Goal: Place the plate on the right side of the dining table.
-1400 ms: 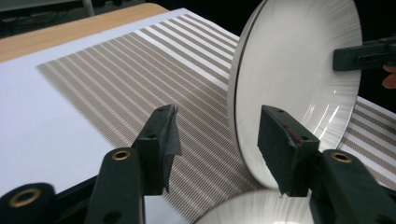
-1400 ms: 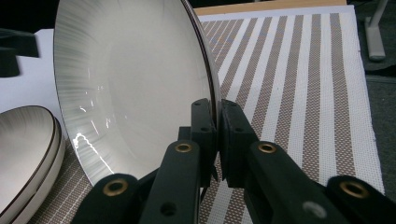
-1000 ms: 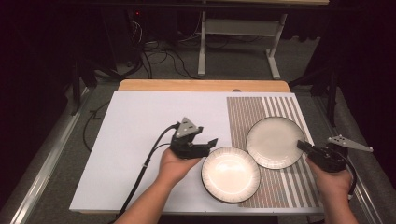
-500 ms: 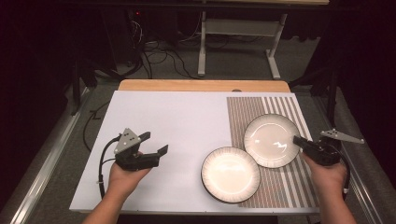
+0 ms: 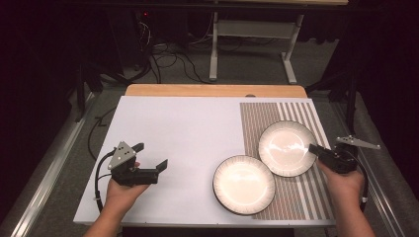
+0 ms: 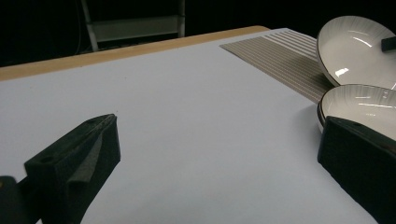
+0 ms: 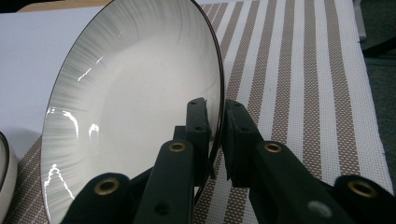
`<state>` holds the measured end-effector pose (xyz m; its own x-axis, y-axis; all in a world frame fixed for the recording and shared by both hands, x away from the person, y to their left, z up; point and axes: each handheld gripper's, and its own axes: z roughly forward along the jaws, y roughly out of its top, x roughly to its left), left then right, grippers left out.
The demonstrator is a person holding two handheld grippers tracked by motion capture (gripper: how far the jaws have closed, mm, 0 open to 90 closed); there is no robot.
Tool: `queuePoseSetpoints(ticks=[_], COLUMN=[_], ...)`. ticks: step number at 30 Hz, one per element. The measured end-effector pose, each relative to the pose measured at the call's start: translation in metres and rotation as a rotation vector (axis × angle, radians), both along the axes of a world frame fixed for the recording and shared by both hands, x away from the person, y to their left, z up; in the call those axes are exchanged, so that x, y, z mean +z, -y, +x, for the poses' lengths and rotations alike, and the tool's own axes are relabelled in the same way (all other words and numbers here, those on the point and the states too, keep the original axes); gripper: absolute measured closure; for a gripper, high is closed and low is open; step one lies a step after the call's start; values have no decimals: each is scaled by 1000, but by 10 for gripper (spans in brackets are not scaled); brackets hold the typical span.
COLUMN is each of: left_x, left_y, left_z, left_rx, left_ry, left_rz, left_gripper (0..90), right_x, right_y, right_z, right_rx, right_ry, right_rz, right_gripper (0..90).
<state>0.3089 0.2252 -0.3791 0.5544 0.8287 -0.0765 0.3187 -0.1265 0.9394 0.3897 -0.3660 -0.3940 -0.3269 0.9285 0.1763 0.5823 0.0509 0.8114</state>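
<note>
Gripping the rim of the far plate (image 5: 286,147), my right hand-held gripper (image 5: 313,147) had its jaws nearly shut, one pad inside the dark edge and one outside, as the right gripper view (image 7: 214,135) made plain. That plate sat on the striped mat (image 5: 301,111) at the right side of the bench (image 5: 173,128), its near-left edge touching or slightly overlapping a second plate (image 5: 243,183); I could not tell which. The second plate lay nearer to me, half on the mat and half on the white sheet.

My left hand-held gripper (image 5: 150,158) hovered well apart from both plates, over the bare white surface at the left of the bench. Its jaws had just been opening and stood spread as wide as they go, with nothing between them. The left gripper view (image 6: 210,163) showed only blank white sheet between the two black jaws, with both plates off to its right side, the nearer one just behind the right jaw.
</note>
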Motion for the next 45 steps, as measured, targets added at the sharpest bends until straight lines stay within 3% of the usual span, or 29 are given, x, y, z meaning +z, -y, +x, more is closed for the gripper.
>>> queuePoseSetpoints(ticks=[10,24,30,33,45], left_x=[1,-1,0,1,0], left_y=[2,-3,-1,0,-1], left_z=[-9,-8,-9,-9,-7], left_rx=[-2,1,-5,-9,-9], left_ry=[37,24,33,34,28], left_rz=[-10,-26,-36,-35,-39], left_gripper=[0,0,0,0,0], right_x=[-4,-9,-13,-17,-20], right_y=[1,2,2,5,4], right_z=[3,6,8,9,13], right_rx=[-5,-32,-64,-72,-88], right_ry=[-1,-32,-48,-64,-78], right_rz=[-3,-1,-61,-34,-52], right_gripper=[826,808,806,807,803])
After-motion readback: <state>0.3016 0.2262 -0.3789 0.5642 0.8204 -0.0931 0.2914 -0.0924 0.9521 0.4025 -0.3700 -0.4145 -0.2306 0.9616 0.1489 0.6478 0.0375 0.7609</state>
